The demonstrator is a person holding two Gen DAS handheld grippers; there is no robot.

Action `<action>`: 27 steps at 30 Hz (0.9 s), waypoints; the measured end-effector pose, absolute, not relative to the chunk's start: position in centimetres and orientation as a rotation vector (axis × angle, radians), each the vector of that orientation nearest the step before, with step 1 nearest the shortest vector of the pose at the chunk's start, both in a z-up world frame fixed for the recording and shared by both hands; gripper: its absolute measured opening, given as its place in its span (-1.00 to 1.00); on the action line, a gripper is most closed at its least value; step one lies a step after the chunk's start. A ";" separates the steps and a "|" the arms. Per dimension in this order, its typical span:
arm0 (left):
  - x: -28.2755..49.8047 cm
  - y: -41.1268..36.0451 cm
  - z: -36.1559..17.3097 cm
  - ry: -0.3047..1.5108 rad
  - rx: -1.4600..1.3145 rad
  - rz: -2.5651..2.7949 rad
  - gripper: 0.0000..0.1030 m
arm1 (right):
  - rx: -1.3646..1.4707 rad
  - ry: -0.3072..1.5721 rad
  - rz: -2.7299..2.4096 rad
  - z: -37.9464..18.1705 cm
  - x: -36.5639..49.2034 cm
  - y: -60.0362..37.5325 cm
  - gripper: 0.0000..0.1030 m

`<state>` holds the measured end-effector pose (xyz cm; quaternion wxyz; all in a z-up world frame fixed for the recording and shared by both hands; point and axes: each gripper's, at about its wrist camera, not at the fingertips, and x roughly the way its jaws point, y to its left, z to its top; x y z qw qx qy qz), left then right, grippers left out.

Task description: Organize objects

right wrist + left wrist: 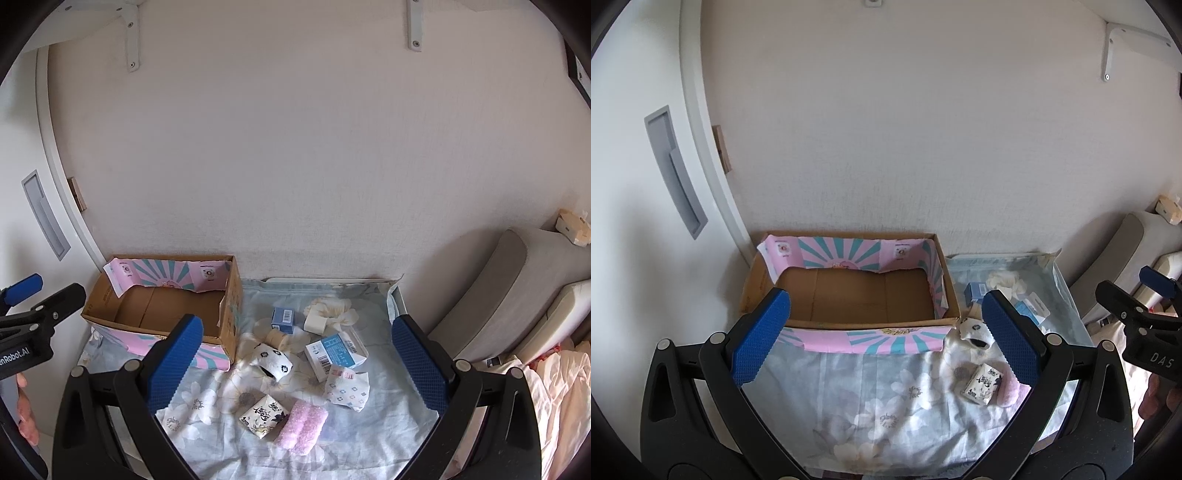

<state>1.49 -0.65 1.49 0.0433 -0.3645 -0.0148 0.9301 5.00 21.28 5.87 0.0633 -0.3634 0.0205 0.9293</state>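
Left gripper (886, 334): jaws spread wide, nothing between them, held above the near edge of the cardboard box (849, 291). Right gripper (297, 363): jaws likewise spread wide and empty, hovering over the scattered things.

Between the right jaws, on a floral bedsheet (207, 402): a white sock with dark dots (271, 360), crumpled, just right of the box's near corner. Nearer the camera, a small patterned tissue pack (264, 415) touching a pink fluffy roll (302, 426) on its right. Right of the sock, a white-and-blue box (334, 350), tilted, with a folded white cloth printed with small flowers (349, 387) overlapping its near corner. Farther back, a small blue box (283, 319) standing upright, a white block (315, 320) just beside it, and a tan spool (275, 338) lying in front of the blue box.

Cardboard box open at the left of the sheet, against the wall (295, 166), pink-and-teal flaps folded inward and outward, brown floor bare.

Beyond: grey cushion (491, 288) leaning at the right, pinkish bedding (561, 398) below it, white shelf brackets (131, 37) high on the wall, fingers of a hand (26, 417) at the left edge of the right wrist view.
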 end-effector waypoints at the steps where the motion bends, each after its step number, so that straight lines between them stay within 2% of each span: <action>1: 1.4 -0.7 1.4 -0.048 -1.120 2.843 1.00 | -1.104 0.070 2.808 5.9 5.0 21.4 0.98; 11: 1.5 -0.9 1.3 -0.055 -1.127 2.839 1.00 | -1.099 0.131 2.809 5.9 5.1 21.9 0.98; 27: 0.7 0.7 2.3 -0.057 -1.095 2.822 1.00 | -1.070 -0.046 2.824 7.6 4.5 23.3 0.98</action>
